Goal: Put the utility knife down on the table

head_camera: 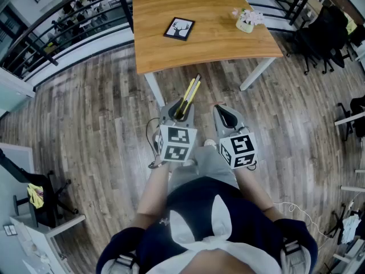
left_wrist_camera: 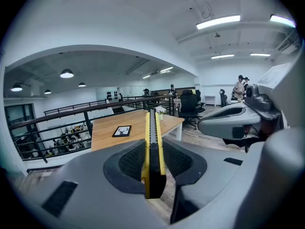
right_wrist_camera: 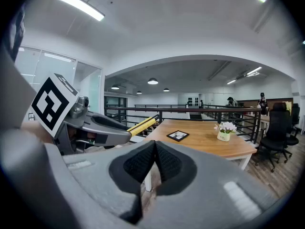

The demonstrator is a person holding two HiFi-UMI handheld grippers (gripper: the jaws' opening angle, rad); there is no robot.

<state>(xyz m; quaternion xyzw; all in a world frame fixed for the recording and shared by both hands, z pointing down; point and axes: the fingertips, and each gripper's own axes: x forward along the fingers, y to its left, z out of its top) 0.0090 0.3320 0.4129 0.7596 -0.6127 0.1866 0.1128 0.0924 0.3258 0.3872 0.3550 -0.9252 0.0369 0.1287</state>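
My left gripper (head_camera: 181, 111) (left_wrist_camera: 153, 160) is shut on a yellow and black utility knife (head_camera: 190, 96) (left_wrist_camera: 152, 147), which sticks out forward between the pads toward the table's near edge. The knife (right_wrist_camera: 141, 125) also shows at the left of the right gripper view. The wooden table (head_camera: 228, 33) (left_wrist_camera: 105, 132) (right_wrist_camera: 209, 140) lies ahead of both grippers, above the floor. My right gripper (head_camera: 228, 116) (right_wrist_camera: 155, 163) hangs beside the left one, its pads together with nothing between them. Both are held in front of the person, short of the table.
On the table lie a black framed deer picture (head_camera: 179, 28) (left_wrist_camera: 122, 130) (right_wrist_camera: 177, 135) and a small pot of flowers (head_camera: 247, 20) (right_wrist_camera: 225, 130). A black railing (head_camera: 68, 16) runs behind. Office chairs (head_camera: 325, 39) stand at the right; wood floor lies below.
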